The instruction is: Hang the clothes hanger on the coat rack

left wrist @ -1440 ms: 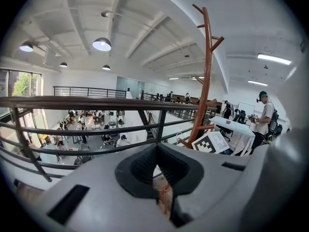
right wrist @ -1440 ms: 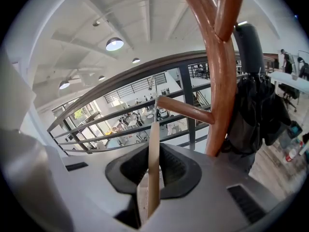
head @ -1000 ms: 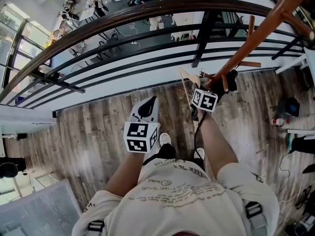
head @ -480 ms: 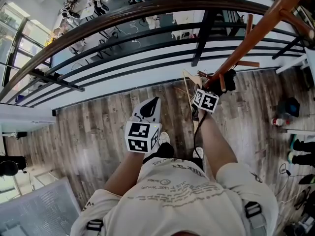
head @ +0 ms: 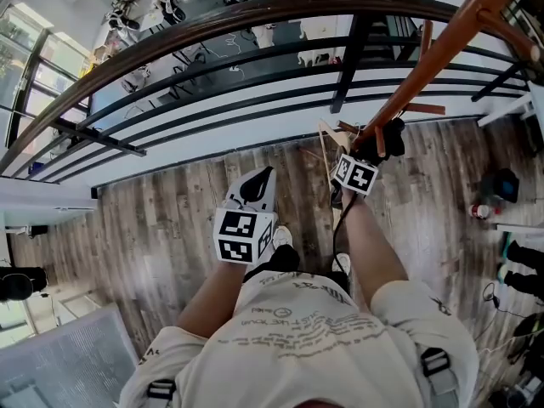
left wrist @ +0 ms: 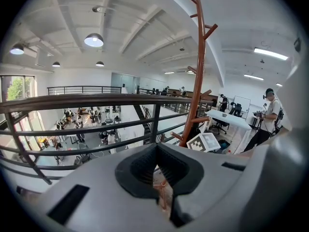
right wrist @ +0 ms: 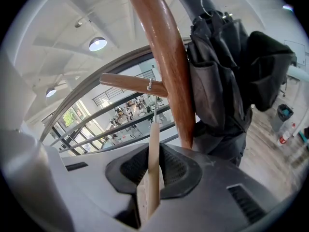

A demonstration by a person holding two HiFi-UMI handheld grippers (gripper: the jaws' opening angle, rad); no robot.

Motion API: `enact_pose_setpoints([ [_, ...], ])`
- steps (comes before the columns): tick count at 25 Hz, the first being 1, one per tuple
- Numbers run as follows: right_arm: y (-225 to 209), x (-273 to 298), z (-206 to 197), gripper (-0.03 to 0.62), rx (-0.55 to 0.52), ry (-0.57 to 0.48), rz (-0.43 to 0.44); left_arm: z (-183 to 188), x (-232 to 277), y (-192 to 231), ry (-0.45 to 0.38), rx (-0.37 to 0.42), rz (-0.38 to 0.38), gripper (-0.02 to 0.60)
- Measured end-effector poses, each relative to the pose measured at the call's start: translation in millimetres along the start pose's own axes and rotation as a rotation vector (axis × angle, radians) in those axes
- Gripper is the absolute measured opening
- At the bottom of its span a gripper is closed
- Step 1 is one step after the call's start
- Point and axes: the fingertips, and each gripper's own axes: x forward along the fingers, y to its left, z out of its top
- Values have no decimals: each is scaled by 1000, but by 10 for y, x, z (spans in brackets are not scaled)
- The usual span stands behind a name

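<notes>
While your right gripper [right wrist: 153, 151] kept its jaws closed on the wooden clothes hanger [right wrist: 154, 129], the metal hook [right wrist: 150, 85] lay at a side peg [right wrist: 126, 82] of the coat rack [right wrist: 166, 57], it seemed already over it. The peg stood out from the pole on the railing side; a dark bag [right wrist: 227, 81] hung on the other side, just beside the pole.

I judged that the good way was to lower the hanger until the peg carried its weight, then to open the jaws slowly and to draw back along the hanger, away from the bag.

Your left gripper [head: 257, 184] pointed to the floor, well apart from the rack; its jaws seemed closed on nothing.

Under you was a plank floor [head: 170, 228], in front a dark curved railing [head: 212, 28], behind it a lower hall with desks and round ceiling lamps [left wrist: 94, 40].
</notes>
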Motion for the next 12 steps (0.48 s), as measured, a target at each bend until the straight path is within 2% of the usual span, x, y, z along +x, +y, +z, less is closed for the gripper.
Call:
enact_pose_setpoints([
  [12,-145,-49,-120,52,-7,-8,-51,4,-42,-42,3,18,3,3],
])
